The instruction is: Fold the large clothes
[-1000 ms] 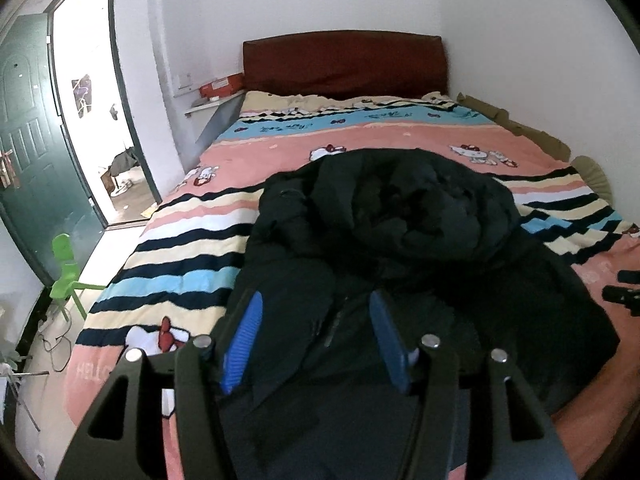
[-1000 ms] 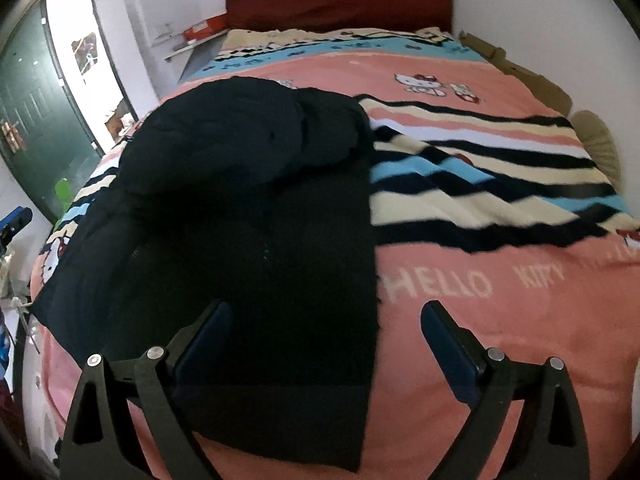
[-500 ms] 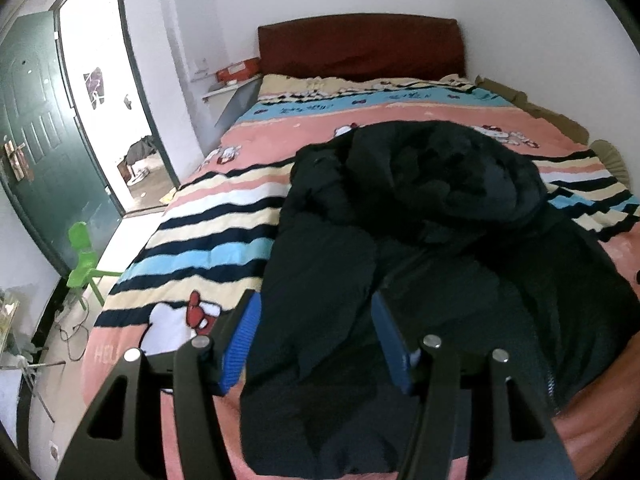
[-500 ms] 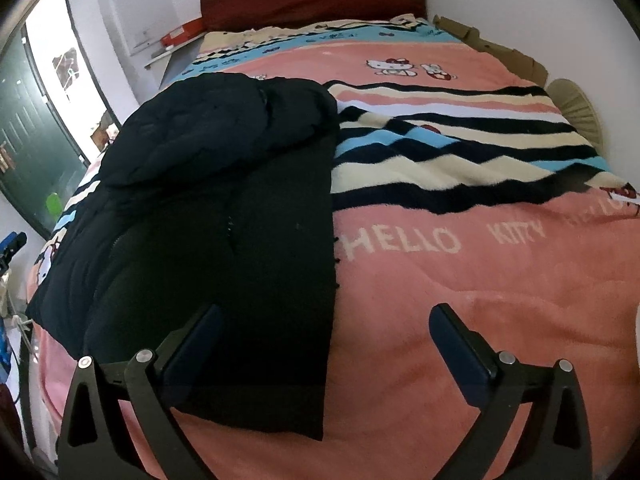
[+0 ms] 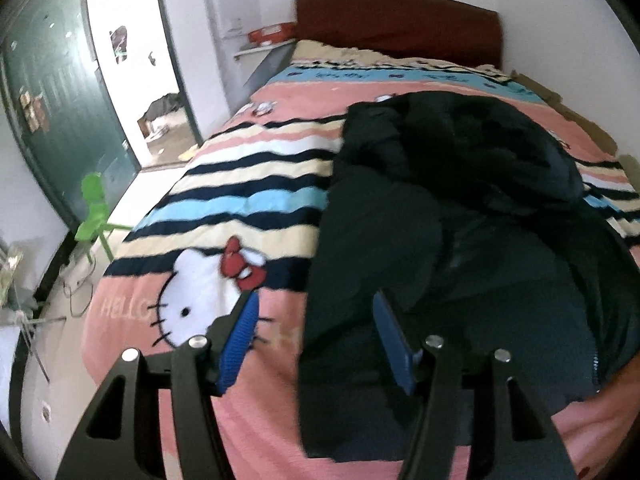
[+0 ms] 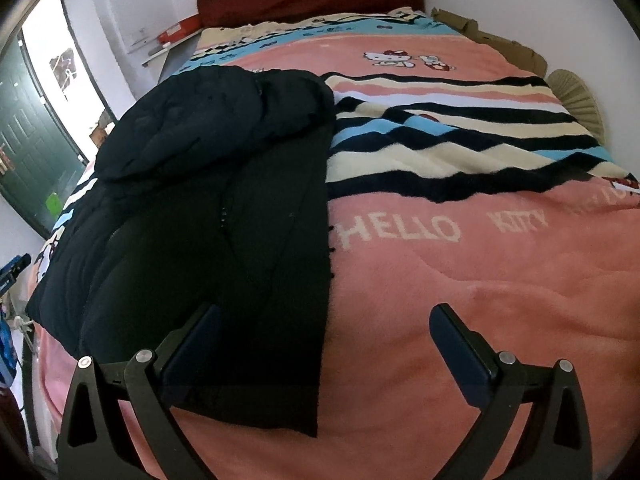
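Coat [image 5: 460,216], black and padded, lies rumpled on the bed [image 6: 460,280], hood bunched at the far end. We find the left hand-held gripper [image 5: 316,340] part open over its near left edge, gripping nothing; the right hand-held gripper [image 6: 324,344] gapes wide, empty, above the near right hem. Since half a second ago, the left has shifted leftward.

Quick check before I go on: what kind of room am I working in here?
A home bedroom, most likely: a bed with a dark red headboard, a Hello Kitty blanket and a green door.
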Demonstrator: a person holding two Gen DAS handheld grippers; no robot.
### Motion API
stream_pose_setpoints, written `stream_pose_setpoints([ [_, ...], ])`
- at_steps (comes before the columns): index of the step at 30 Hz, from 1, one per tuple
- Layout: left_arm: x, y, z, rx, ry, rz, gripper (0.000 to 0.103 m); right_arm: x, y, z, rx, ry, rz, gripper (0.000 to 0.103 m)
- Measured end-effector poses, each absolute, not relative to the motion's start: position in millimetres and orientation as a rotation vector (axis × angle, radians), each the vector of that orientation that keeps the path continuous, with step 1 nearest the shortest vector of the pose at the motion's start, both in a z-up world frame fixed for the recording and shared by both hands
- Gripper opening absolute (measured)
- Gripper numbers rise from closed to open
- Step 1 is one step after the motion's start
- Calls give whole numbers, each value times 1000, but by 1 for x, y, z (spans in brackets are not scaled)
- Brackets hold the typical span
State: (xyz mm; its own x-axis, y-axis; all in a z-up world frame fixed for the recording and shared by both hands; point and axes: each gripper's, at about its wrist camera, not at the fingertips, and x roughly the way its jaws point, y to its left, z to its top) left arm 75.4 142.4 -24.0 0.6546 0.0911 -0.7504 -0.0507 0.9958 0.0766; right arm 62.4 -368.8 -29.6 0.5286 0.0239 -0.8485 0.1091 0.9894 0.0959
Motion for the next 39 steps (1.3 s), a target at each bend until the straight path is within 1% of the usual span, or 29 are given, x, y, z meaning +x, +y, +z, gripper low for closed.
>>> stream_pose_setpoints([
  [7,79,174,-32,-91,898,26,58,64,-377,-31,192,1020,-43,102],
  [15,90,182,-66,-244,1006,-64,58,74,-364,-65,220,1112,11,102],
  [22,99,191,-98,-435,1081,-156,58,83,-369,-90,355,1157,53,102],
  [27,96,199,-116,-587,1114,-226,58,87,-372,-98,395,1188,84,102],
  [31,91,208,-126,-662,1130,-261,58,90,-370,-102,411,1213,127,103],
  [36,82,218,-125,-714,1099,-240,58,84,-357,-104,425,1234,212,103],
  [39,81,221,-130,-799,1103,-255,58,81,-354,-104,451,1237,249,103],
])
